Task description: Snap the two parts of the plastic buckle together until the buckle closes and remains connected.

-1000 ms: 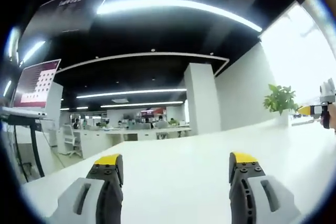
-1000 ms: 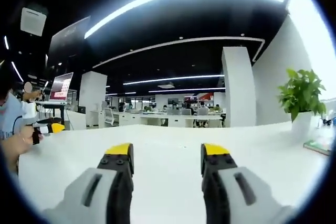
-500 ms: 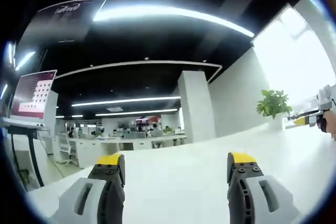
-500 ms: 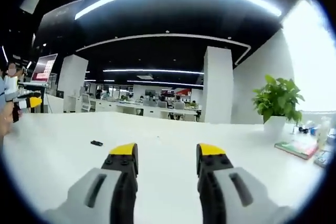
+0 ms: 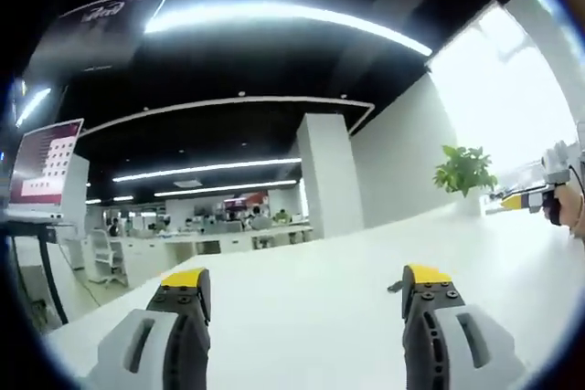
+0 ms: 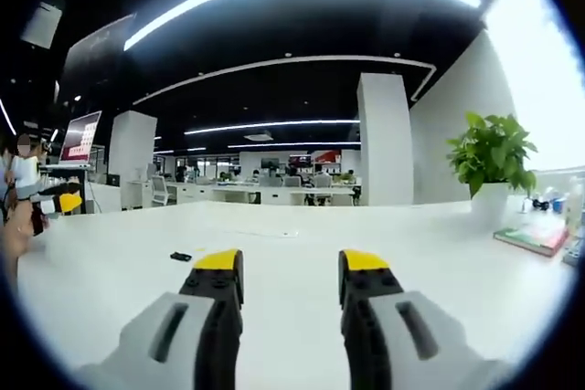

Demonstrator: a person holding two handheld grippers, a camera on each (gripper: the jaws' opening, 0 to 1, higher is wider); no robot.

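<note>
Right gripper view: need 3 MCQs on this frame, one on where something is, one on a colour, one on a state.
1. Where does the small dark piece lie on the white table?
A. left of the right gripper's fingers, beyond their tips
B. between the fingers
C. beside the potted plant

2. What colour are the tips of the right gripper?
A. red
B. yellow
C. blue

3. What state is the right gripper in?
A. shut on the dark piece
B. shut on nothing
C. open, holding nothing

Answers:
1 A: the piece sits apart on the bare tabletop, left of the left finger.
2 B: both fingers end in yellow caps.
3 C: a gap of white table shows between the fingers, with nothing in it.

The potted plant stands far right, well away from the piece.
</note>
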